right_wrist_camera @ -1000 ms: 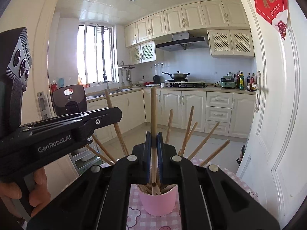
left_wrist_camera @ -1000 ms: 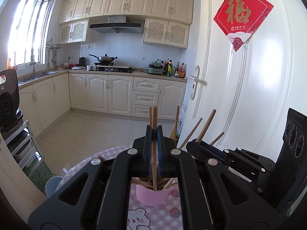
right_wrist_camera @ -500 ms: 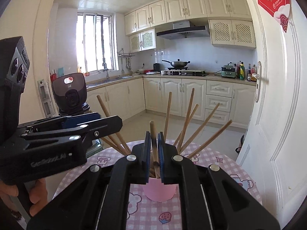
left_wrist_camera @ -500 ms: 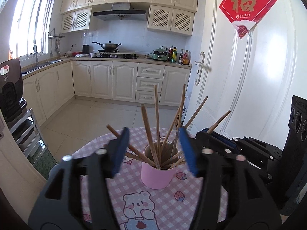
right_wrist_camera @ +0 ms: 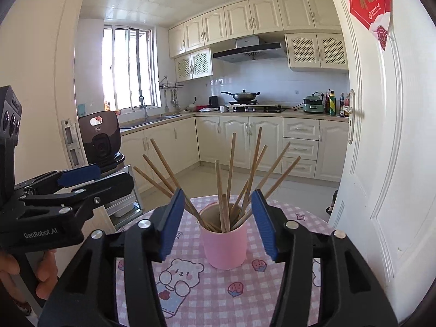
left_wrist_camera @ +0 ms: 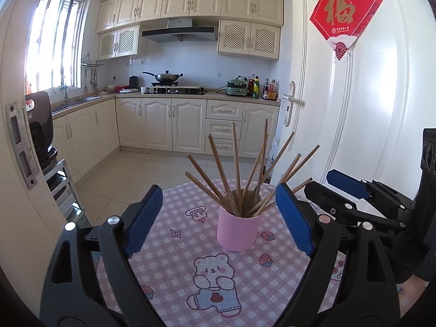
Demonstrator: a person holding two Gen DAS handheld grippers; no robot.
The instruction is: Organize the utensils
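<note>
On the round bench (left_wrist_camera: 174,248) with the pink checked cloth, a pink cup (left_wrist_camera: 237,230) stands upright near the middle, and a bundle of wooden chopsticks (left_wrist_camera: 236,174) sits inside it, fanning out in all directions above the rim. No chopstick lies on the cloth in either view, so it seems the collecting step is finished or almost finished.

The left hand-held gripper (left_wrist_camera: 218,219) is spread wide; its jaws have just been opening, and nothing is between the blue pads, the cup only shows behind the gap. The right hand-held gripper (right_wrist_camera: 215,224) is also spread, a little less wide; its jaws have also just been opening, and the pads press on nothing. In the right wrist view the cup (right_wrist_camera: 224,241) and the chopsticks (right_wrist_camera: 231,179) appear in the gap, but apart from the pads. A hand (right_wrist_camera: 26,273) holds the handle of the left tool at the left edge of this view.

I judge the step in hand is the release after the last sticks go into the cup. The next move calls for drawing both tools back without touching the leaning sticks, because a small push can tip the light cup
</note>
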